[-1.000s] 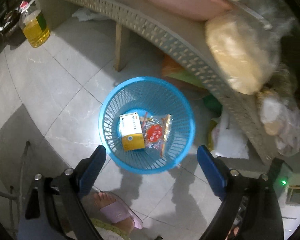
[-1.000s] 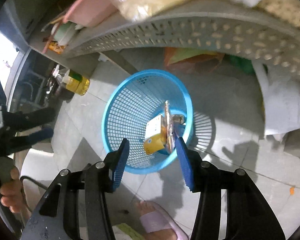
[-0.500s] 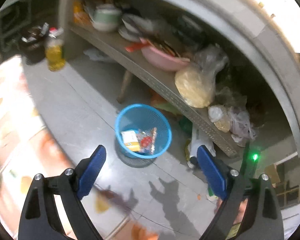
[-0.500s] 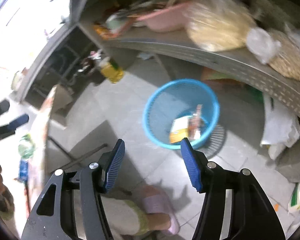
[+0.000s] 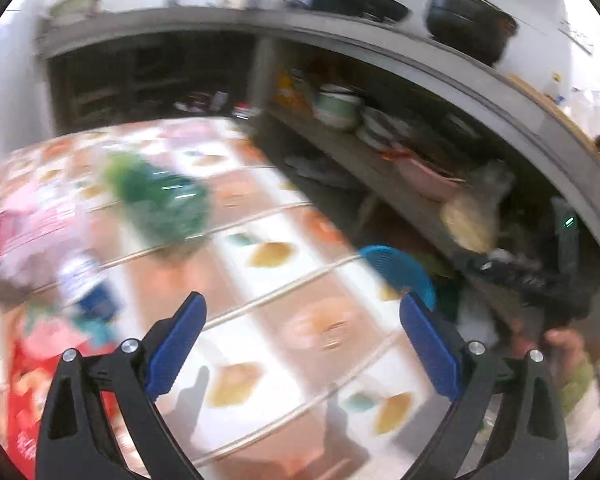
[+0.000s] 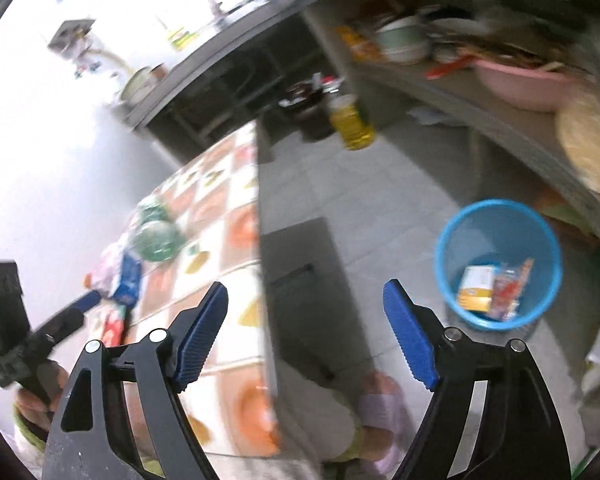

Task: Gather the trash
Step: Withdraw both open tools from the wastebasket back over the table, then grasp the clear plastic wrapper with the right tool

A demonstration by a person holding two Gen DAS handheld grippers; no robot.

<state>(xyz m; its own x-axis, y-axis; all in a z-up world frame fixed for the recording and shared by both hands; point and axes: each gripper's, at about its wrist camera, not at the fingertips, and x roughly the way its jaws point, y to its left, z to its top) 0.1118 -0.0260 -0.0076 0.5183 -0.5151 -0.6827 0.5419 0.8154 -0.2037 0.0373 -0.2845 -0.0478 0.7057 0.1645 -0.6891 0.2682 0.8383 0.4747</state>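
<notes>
A blue mesh wastebasket [image 6: 498,236] stands on the floor with a yellow-white carton [image 6: 476,286] and a red snack wrapper [image 6: 508,288] inside; only its rim [image 5: 396,268] shows past the table edge in the left wrist view. On the patterned tablecloth [image 5: 260,304] lie blurred trash items: a green bag [image 5: 160,200], a pink wrapper [image 5: 32,228], a blue-white pack [image 5: 92,292] and a red packet [image 5: 24,392]. My left gripper [image 5: 302,344] hangs open above the cloth, holding nothing. My right gripper [image 6: 306,328] hovers over the table edge, its jaws opening, with nothing between them.
A grey shelf [image 6: 480,92] holds a pink basin [image 6: 528,84], bowls and a bagged yellow lump [image 6: 592,148]. An oil bottle [image 6: 350,120] stands on the tiled floor. A slippered foot [image 6: 380,404] is below the table edge. Black pots [image 5: 468,20] sit on the counter.
Both grippers rose away from the basket and swung left to the table. The right jaws spread wider. The tablecloth and its trash came into view.
</notes>
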